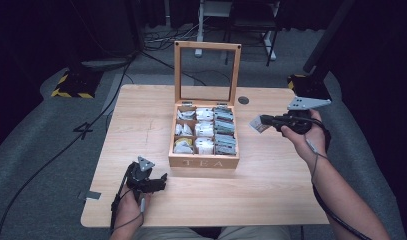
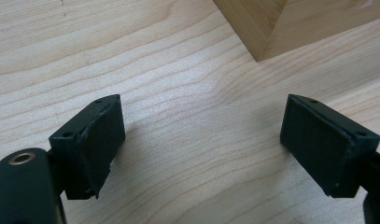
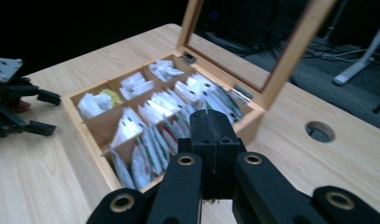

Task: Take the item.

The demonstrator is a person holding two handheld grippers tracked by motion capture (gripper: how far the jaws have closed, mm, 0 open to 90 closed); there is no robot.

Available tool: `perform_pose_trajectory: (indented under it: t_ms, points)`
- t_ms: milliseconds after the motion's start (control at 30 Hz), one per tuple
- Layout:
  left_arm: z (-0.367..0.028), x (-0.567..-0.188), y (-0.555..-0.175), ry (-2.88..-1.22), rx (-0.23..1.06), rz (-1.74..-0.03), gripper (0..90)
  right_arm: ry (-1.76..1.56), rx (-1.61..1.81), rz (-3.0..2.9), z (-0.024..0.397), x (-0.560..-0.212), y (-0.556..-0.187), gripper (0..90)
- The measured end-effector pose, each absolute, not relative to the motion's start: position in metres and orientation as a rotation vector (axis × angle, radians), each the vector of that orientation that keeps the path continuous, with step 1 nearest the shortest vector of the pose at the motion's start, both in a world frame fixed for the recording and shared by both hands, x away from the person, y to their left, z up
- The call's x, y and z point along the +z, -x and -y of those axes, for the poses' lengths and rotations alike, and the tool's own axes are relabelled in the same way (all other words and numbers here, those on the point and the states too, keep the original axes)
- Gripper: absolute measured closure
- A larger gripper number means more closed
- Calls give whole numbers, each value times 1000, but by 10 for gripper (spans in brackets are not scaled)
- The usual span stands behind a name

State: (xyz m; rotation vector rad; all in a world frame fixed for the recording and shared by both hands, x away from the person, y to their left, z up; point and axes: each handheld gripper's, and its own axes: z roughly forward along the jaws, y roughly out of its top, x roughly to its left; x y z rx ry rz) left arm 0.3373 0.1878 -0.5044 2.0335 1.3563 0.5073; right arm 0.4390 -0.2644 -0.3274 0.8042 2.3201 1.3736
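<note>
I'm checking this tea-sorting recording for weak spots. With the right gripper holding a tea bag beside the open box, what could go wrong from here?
1. The right gripper pinches the tea bag only by an edge, off to the side of the tea box; it could slip out and drop onto the table.
2. The glass lid stands upright right behind the compartments; a reach toward the back row may knock it shut.
3. The left gripper, open near the box's front corner, isn't bracing it, so the box may slide.

Table (image 1: 141,130): pale wood with wavy grain. Tea box (image 1: 203,161): honey-coloured wood, pale "TEA" lettering on its 6 o'clock face; sachets (image 1: 205,130) white, those in the 3 o'clock column green and grey. Both grippers are black; hazard block (image 1: 71,92) at 10 o'clock striped yellow and black.
</note>
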Motion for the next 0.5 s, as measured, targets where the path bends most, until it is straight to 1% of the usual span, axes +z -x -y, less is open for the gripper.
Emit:
perform_pose_trajectory:
  t_ms: [200,500]
  points:
    - [-188,-504,-337,-2034,509,-1356,145,-887,1339,-2271,295,-332,-445,900]
    - [-188,-504,-337,-2033,509,-1356,145,-920,1294,-2230,321,-346,-450,900]
